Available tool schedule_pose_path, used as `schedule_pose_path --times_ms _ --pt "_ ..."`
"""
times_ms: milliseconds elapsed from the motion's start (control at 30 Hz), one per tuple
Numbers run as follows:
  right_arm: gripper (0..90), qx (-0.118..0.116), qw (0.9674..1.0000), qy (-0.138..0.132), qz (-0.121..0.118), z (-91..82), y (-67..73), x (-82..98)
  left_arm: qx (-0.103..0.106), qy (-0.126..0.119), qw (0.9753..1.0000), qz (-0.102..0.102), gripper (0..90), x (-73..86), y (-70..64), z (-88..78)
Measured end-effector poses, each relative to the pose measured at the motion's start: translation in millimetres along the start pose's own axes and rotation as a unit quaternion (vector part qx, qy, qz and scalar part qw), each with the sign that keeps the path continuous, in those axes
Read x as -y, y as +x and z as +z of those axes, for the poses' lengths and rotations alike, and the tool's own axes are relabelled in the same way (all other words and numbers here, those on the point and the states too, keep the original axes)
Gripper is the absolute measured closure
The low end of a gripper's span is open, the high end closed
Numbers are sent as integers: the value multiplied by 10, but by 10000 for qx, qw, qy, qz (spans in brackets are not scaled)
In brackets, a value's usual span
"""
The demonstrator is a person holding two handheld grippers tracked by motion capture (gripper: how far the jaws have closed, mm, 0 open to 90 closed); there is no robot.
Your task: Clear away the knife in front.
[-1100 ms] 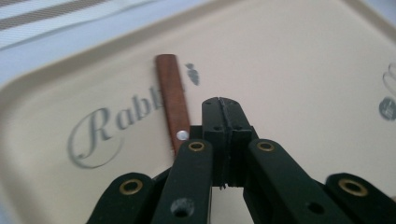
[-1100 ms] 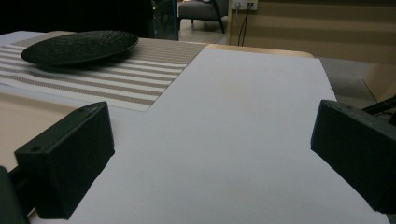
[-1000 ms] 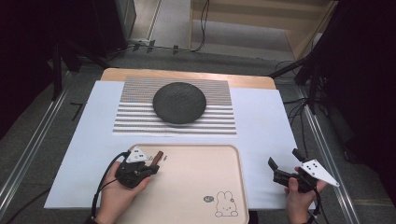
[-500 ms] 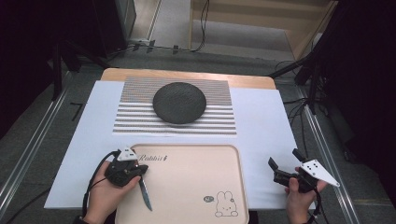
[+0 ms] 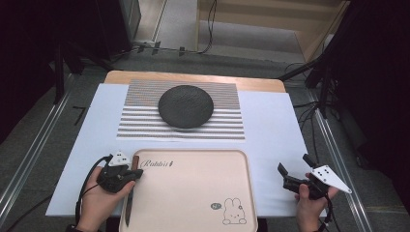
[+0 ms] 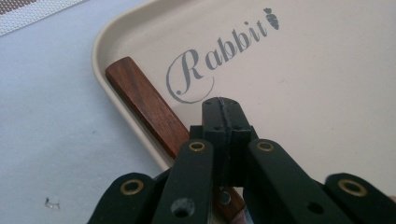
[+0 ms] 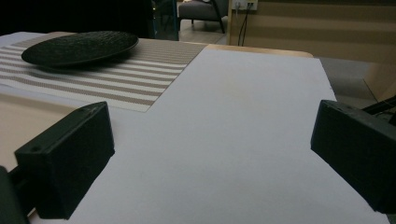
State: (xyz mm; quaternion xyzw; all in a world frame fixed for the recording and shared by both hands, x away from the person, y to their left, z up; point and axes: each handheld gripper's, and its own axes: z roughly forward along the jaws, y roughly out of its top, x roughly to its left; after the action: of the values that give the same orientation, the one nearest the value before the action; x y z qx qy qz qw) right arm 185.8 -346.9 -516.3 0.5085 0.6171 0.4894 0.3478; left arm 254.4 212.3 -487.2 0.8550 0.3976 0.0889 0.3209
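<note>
A knife with a brown wooden handle (image 5: 136,162) (image 6: 144,105) lies along the left rim of the beige tray (image 5: 193,193) (image 6: 327,70), blade pointing toward the person. My left gripper (image 5: 131,174) (image 6: 224,109) is right above the knife's handle, its jaws pressed together with nothing between the pads. The handle passes underneath them; whether they touch it I cannot tell. My right gripper (image 5: 290,175) (image 7: 205,154) is held open to the right of the tray, over the white sheet, with nothing between its jaws.
A black round plate (image 5: 185,106) (image 7: 79,46) sits on a striped placemat (image 5: 140,121) (image 7: 116,79) at the far middle of the table. A white sheet (image 5: 275,130) (image 7: 243,107) covers the tabletop. The tray carries a "Rabbit" print and a small rabbit drawing (image 5: 232,212).
My left hand has slid left to the tray's left rim. The knife has moved with it and swung round to lie along that rim. The right gripper has stayed put.
</note>
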Motion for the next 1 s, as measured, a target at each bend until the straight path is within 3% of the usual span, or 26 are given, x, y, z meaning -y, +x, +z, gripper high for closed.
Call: schedule_pose_path --times_ms 100,300,333,367,400,500,567,633,1000 --pt "0 -3 10000 1 -2 1 1 0 23 -252 9997 -48 891 12 27 -38" --pt "0 -4 10000 0 3 1 2 0 71 -1149 9932 -181 451 18 94 -179" --pt "0 -4 10000 0 3 1 2 0 71 -1149 9932 -181 390 18 94 -179" --pt "0 -5 10000 1 1 2 2 0 55 -1254 9919 -187 390 22 98 -194" --pt "0 -4 10000 5 -3 2 3 0 46 -1371 9904 -171 219 26 105 -211" --pt "0 -4 10000 4 -4 2 3 0 37 -1499 9886 -116 33 41 110 -226" --pt "0 -8 10000 3 -5 2 2 0 -92 -1734 9847 -151 0 60 132 -268" --pt "0 -7 10000 4 -5 2 3 0 -197 -1799 9833 -217 0 73 154 -284" --pt "0 -15 10000 3 -4 2 2 0 -301 -1919 9807 -225 0 133 287 -324"
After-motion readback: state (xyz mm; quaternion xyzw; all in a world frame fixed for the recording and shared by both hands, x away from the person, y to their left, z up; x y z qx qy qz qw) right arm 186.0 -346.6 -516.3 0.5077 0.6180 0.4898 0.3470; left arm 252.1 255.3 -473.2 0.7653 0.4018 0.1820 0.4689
